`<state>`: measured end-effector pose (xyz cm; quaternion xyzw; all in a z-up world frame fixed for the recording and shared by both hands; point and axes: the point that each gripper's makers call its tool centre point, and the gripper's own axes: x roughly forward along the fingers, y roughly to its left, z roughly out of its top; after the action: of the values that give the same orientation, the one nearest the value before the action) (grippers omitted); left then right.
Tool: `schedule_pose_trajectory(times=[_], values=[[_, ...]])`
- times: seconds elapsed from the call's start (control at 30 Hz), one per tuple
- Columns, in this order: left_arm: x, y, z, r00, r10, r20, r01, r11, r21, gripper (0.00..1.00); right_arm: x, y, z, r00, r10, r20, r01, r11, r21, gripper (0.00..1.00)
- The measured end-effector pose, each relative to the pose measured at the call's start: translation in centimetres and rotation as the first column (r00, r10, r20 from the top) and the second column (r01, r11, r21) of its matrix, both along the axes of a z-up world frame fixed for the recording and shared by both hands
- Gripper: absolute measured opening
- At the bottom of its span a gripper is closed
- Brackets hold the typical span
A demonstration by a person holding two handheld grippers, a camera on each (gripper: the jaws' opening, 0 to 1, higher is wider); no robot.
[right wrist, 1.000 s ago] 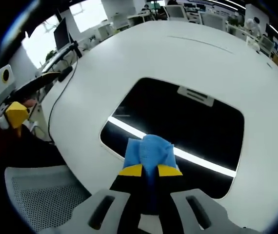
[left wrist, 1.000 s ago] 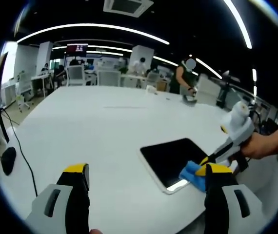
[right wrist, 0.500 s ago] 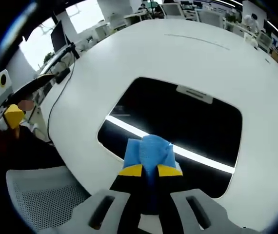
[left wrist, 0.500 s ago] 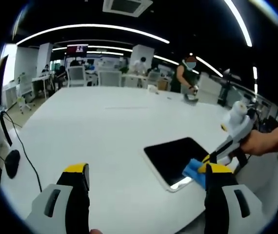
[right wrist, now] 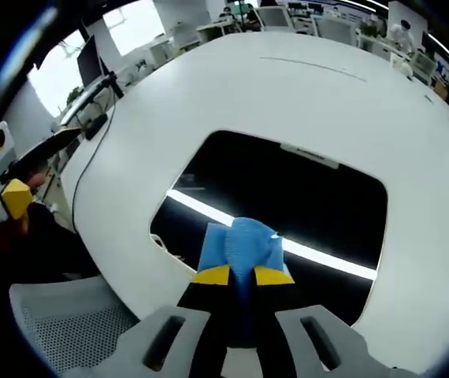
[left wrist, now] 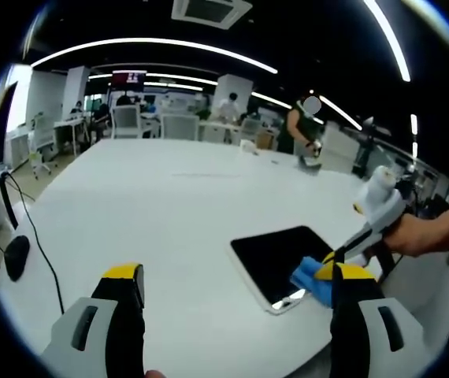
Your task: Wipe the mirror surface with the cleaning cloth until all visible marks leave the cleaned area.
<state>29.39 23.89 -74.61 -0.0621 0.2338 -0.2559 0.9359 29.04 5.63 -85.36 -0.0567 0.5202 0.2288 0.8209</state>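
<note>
A rectangular mirror [right wrist: 287,201] with a white rim lies flat on the white table [right wrist: 303,94], its glass dark with a bright strip of reflected light. My right gripper [right wrist: 243,275] is shut on a blue cleaning cloth [right wrist: 240,246], which rests on the mirror's near edge. From the left gripper view, the mirror [left wrist: 276,253] lies at the right, with the cloth [left wrist: 311,276] on its near right corner and the right gripper [left wrist: 336,258] held by a hand. My left gripper [left wrist: 236,277] is open above the table, left of the mirror, holding nothing.
A black cable and mouse [left wrist: 13,253] lie at the table's left edge. A mesh chair [right wrist: 75,331] stands below the table's near edge. Desks, chairs and people [left wrist: 299,126] stand beyond the table's far side. The left gripper's yellow tip [right wrist: 13,197] shows at the far left.
The right gripper with the cloth stays at the mirror's near edge; the mirror shifted slightly in both views as the cameras moved. The left gripper stays open.
</note>
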Motion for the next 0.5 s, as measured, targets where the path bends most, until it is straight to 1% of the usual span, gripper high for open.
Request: schedule_pose_trajectory(times=[0.2,0.5], values=[[0.1,-0.1,0.5,1.000,-0.005,0.014,0.005,1.000,0.003,1.00,1.1,0.0,0.0,1.000,-0.009,0.003,0.009,1.000,-0.004,0.04],[-0.1,0.5,0.8,1.000,0.009,0.018,-0.009,1.000,-0.003,1.00,3.3,0.0,0.0,1.000,-0.016,0.010,0.016,1.000,-0.016,0.04]])
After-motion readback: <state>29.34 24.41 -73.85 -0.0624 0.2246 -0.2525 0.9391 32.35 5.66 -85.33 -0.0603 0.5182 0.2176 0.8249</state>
